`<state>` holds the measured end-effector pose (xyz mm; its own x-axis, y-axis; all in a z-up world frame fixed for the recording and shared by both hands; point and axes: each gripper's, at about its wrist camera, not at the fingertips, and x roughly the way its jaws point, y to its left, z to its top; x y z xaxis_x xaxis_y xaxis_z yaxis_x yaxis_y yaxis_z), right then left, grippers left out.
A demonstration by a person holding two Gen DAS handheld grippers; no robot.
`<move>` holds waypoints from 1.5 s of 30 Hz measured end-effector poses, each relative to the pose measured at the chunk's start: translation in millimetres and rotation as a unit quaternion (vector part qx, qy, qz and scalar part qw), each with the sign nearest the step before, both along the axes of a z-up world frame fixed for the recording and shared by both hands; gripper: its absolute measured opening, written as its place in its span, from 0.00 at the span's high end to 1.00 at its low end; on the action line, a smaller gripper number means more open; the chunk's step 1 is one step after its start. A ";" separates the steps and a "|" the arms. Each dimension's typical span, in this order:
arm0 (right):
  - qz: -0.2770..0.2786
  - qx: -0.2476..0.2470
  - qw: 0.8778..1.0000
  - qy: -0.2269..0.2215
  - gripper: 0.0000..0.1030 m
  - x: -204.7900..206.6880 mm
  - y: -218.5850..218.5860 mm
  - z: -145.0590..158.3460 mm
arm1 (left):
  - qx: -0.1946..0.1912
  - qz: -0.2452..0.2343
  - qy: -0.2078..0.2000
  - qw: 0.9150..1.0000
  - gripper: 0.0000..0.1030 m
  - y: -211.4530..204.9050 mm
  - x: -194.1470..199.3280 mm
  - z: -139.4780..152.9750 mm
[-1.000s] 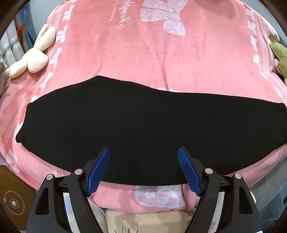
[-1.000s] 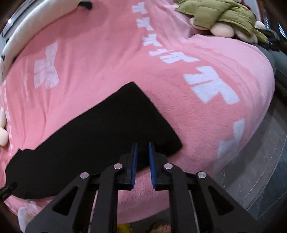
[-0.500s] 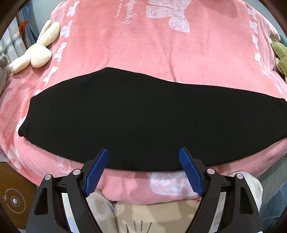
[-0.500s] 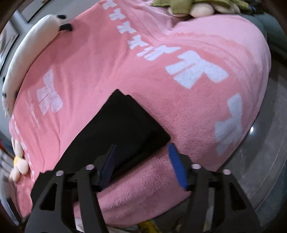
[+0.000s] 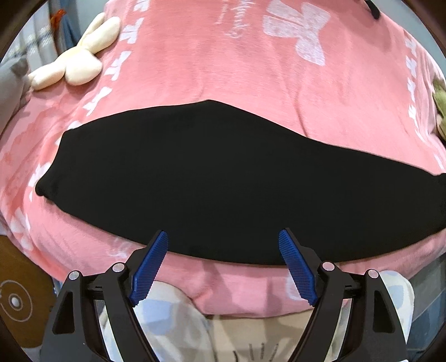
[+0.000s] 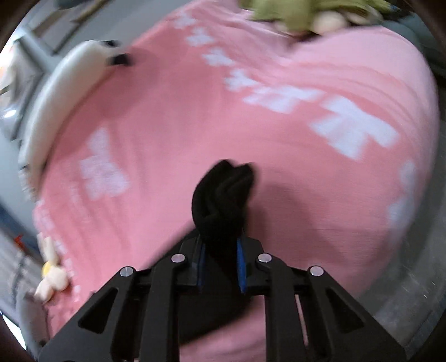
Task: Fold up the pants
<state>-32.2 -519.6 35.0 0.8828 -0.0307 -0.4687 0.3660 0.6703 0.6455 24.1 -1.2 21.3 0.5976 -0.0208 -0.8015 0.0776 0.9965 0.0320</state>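
The black pants (image 5: 217, 178) lie flat as a long band across the pink blanket (image 5: 251, 69) in the left wrist view. My left gripper (image 5: 223, 239) is open and empty, its blue pads over the pants' near edge. In the blurred right wrist view, my right gripper (image 6: 221, 245) is shut on a bunched end of the pants (image 6: 223, 195), which is lifted off the blanket (image 6: 181, 125).
A cream plush toy (image 5: 75, 64) lies at the bed's far left. A green plush toy (image 6: 301, 14) sits at the far right corner. A white pillow-like toy (image 6: 69, 83) lies along the far side. Grey floor (image 6: 418, 278) shows past the bed's right edge.
My right gripper opened, then shut on the end of the pants and lifted it. My left gripper drew back slightly toward the near edge and stayed open.
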 end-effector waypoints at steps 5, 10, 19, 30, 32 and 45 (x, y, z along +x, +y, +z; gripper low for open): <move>0.124 -0.067 0.989 -0.043 0.84 43.9 106.0 60.2 | -0.029 0.023 -0.009 0.999 0.23 36.1 1.6 5.1; 0.265 -0.128 0.955 -0.029 0.84 96.0 243.8 62.2 | -0.048 0.044 -0.019 0.998 0.23 71.5 1.0 9.6; 0.372 -0.187 0.907 0.063 0.84 130.8 382.5 -4.1 | -0.043 0.068 -0.029 0.996 0.23 117.8 1.2 13.0; 0.367 -0.329 0.863 0.109 0.82 133.4 424.5 -22.0 | -0.040 0.052 -0.021 0.998 0.23 128.9 3.0 4.4; 0.355 -0.330 0.870 0.091 0.83 129.2 427.0 -4.8 | -0.033 0.050 -0.017 0.998 0.23 129.5 3.8 1.9; 0.369 -0.247 0.892 0.079 0.59 109.1 404.3 15.1 | -0.028 0.049 0.006 0.998 0.23 132.4 2.0 -8.2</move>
